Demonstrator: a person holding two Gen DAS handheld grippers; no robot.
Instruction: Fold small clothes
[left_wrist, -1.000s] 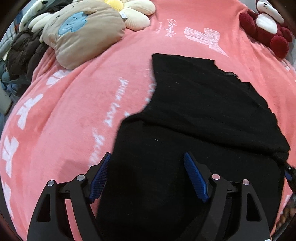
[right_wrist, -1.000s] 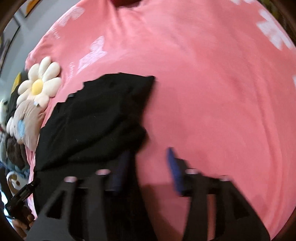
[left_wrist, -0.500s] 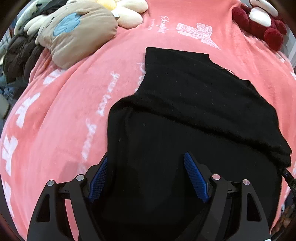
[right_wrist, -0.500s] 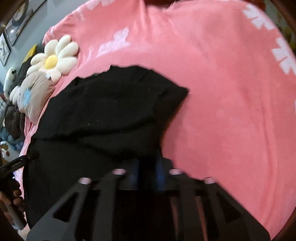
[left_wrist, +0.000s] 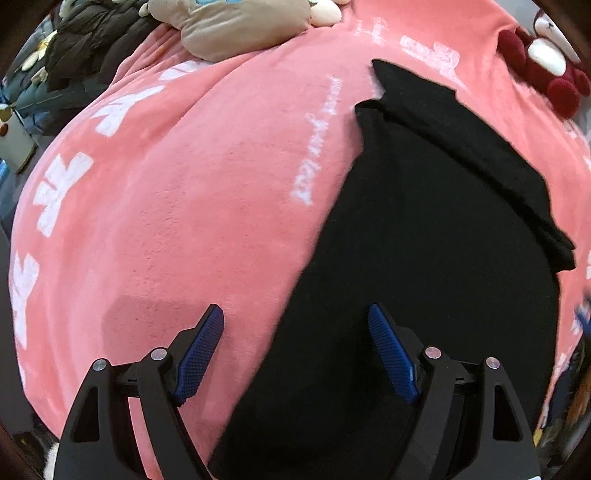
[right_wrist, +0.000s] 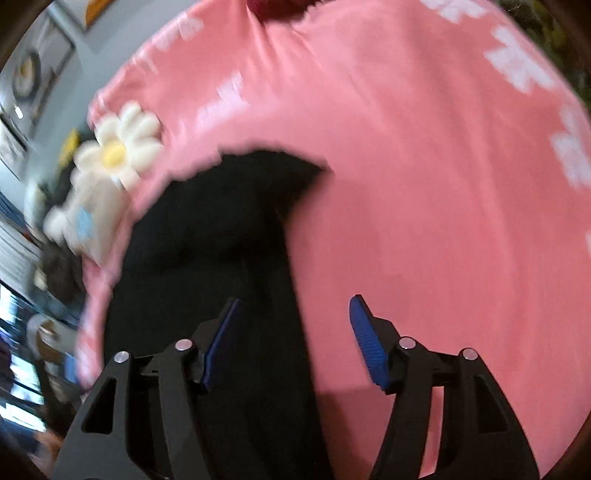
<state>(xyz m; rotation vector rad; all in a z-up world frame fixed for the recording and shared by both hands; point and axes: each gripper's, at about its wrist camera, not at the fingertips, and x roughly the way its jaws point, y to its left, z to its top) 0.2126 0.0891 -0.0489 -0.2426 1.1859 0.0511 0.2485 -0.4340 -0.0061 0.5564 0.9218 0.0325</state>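
Note:
A black garment (left_wrist: 436, 236) lies partly folded on a pink blanket (left_wrist: 177, 206), with a folded band along its far right edge. My left gripper (left_wrist: 295, 328) is open and empty; its right finger is over the garment's near left edge, its left finger over the blanket. In the blurred right wrist view the same garment (right_wrist: 221, 236) fills the lower left. My right gripper (right_wrist: 293, 317) is open and empty, straddling the garment's right edge.
A tan plush pillow (left_wrist: 243, 26) and dark jackets (left_wrist: 88, 44) lie at the far left. A red and white plush toy (left_wrist: 546, 70) sits at the far right. A daisy cushion (right_wrist: 118, 151) lies beyond the garment. The blanket (right_wrist: 443, 184) spreads to the right.
My right gripper was shut on the garment half a second ago and has since opened and let go. My left gripper shifted left, so the garment now lies more to its right.

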